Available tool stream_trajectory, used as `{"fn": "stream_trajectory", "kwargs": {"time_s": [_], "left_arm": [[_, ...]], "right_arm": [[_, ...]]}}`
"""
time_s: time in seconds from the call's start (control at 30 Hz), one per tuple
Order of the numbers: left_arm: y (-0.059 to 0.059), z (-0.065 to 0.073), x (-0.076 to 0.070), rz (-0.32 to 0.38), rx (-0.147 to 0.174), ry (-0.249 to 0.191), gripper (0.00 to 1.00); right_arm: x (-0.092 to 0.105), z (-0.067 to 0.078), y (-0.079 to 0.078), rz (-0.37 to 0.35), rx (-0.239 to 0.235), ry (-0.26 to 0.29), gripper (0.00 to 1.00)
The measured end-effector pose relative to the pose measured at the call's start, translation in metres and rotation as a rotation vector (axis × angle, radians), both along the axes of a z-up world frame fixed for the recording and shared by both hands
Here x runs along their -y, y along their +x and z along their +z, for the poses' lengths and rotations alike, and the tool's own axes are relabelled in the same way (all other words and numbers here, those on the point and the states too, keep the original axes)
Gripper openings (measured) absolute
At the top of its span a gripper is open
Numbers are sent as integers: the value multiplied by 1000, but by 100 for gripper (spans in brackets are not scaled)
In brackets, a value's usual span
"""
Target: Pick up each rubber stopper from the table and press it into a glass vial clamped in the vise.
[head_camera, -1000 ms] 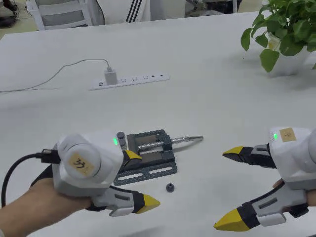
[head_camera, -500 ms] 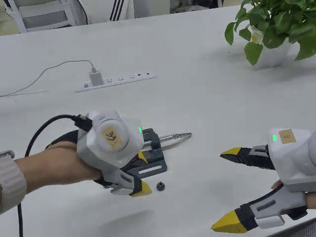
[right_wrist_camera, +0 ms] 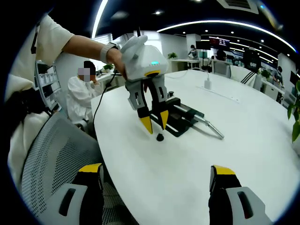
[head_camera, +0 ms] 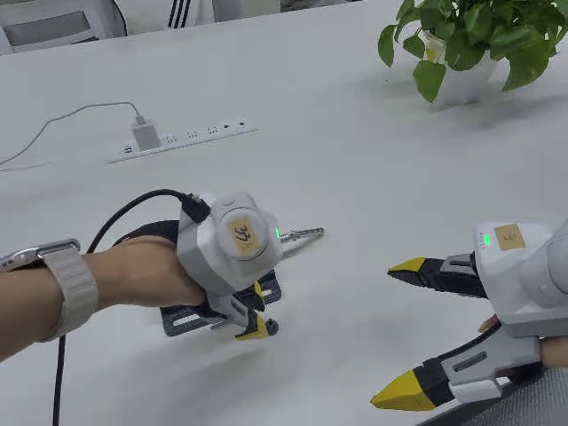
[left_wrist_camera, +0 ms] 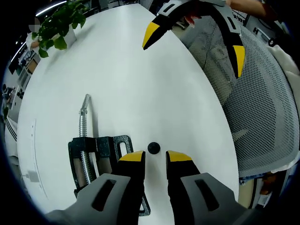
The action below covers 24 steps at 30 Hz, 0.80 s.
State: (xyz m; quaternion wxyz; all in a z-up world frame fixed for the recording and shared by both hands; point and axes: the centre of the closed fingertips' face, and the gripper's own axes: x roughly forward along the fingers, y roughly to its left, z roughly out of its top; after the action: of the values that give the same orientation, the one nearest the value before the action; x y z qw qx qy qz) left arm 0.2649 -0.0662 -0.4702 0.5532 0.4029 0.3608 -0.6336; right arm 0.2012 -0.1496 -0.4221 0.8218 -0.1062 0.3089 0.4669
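Observation:
A small dark rubber stopper (left_wrist_camera: 153, 147) lies on the white table, just ahead of my left gripper (left_wrist_camera: 155, 158). The jaws stand narrowly open, a little above and behind the stopper, with nothing between them. In the head view this gripper (head_camera: 251, 325) points down at the stopper (head_camera: 271, 327) beside the dark vise (head_camera: 182, 318), which the hand mostly hides. In the right gripper view the left gripper (right_wrist_camera: 154, 123) hovers over the stopper (right_wrist_camera: 160, 137), in front of the vise (right_wrist_camera: 180, 117). My right gripper (right_wrist_camera: 157, 169) is wide open and empty near the table's edge (head_camera: 399, 333). I cannot make out a vial.
The vise's screw handle (head_camera: 302, 234) sticks out towards the right. A white power strip (head_camera: 182, 140) with a plugged charger lies further back. A potted plant (head_camera: 461, 44) stands at the far right. A mesh chair (left_wrist_camera: 262, 108) is beside the table edge.
My left gripper has swung across the vise and come down to the stopper, its jaws narrowed. The right gripper has stayed wide open. The head camera has shifted.

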Motion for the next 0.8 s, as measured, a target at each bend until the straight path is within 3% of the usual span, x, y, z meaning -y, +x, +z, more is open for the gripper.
{"fn": "stream_trajectory", "kwargs": {"time_s": [0.17,0.43,0.8], "left_arm": [[2,-8,1,-4,2,26,13],[1,-9,7,0,-4,22,6],[1,-14,5,-25,7,54,6]], "right_arm": [[1,0,1,-10,3,9,92],[2,-4,-2,-14,-9,13,92],[1,-3,-1,-12,-11,20,91]]}}
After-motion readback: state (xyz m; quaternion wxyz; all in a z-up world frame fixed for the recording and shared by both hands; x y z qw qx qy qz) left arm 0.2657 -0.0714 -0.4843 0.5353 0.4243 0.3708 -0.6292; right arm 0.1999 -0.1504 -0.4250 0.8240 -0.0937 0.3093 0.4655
